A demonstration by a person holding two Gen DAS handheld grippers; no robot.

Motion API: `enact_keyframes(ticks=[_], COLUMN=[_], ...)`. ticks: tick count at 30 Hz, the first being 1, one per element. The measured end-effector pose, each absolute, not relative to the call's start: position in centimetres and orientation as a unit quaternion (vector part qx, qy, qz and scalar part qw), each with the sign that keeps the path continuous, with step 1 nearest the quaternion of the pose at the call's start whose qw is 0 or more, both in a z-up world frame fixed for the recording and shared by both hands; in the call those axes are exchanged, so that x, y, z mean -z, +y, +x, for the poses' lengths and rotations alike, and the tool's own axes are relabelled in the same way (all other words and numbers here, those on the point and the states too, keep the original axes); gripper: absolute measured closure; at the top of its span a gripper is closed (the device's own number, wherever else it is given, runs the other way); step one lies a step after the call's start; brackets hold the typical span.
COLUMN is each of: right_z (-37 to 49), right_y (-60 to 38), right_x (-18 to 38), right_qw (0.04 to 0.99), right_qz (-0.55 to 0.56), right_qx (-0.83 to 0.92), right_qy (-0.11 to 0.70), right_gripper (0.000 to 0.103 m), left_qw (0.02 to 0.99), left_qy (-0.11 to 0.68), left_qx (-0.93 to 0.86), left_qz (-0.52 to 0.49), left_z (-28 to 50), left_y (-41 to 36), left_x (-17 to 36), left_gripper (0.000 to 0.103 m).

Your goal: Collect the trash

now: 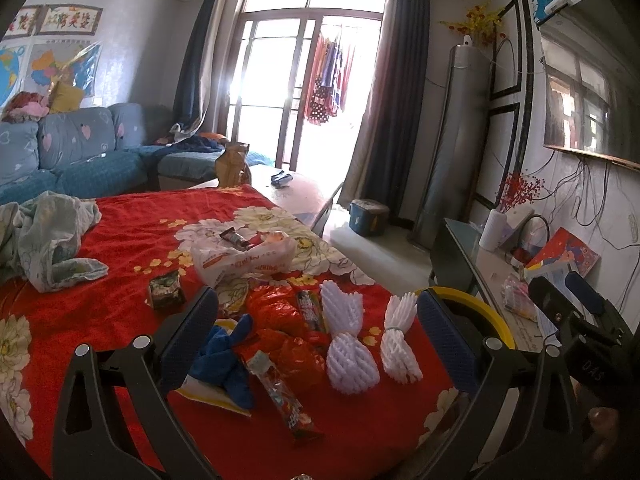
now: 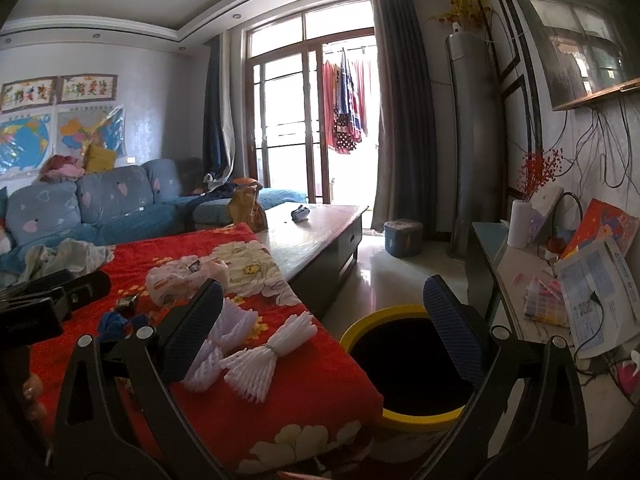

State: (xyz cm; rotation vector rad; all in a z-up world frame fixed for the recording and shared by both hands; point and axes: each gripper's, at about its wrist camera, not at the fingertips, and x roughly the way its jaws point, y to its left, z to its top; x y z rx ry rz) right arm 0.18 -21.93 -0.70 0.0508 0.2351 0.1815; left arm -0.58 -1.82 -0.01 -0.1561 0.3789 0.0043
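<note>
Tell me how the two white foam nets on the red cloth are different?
The bigger foam net looks wider and puffier; the smaller foam net is thinner. The smaller one has a band pinching its middle; I see none on the bigger. The smaller lies nearer the yellow bin. Both are white, bow-shaped, lying flat.

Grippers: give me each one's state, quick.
Left gripper: open, holding nothing, above the trash on the red cloth.
Right gripper: open, holding nothing.

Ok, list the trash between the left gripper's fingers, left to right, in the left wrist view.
Blue cloth → long snack wrapper → red bag → larger foam net → smaller foam net.
</note>
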Motion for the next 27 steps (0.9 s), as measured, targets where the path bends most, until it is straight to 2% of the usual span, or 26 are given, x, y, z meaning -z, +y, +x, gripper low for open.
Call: enact_keyframes(ticks=[16,27], right_z=[0.5,2.7], right_y=[-22.3,-24.3], right_x=[1.4,2.3], right_qw=[0.987,0.984], right_qz=[0.030,0.043], right_qx=[-0.088,-0.060], right_qy=[0.130,0.160], right_gripper=[0.011,0.011], left_qw=[0.977,0.963], left_qy=[0.200,0.257], left_qx=[0.008,0.033], left_qz=[-0.076,-0.072], left_z=[-0.3,1.3], left_y=[-2.0,-3.1], left_x=[1.0,3.2], left_gripper=[0.006,0.006])
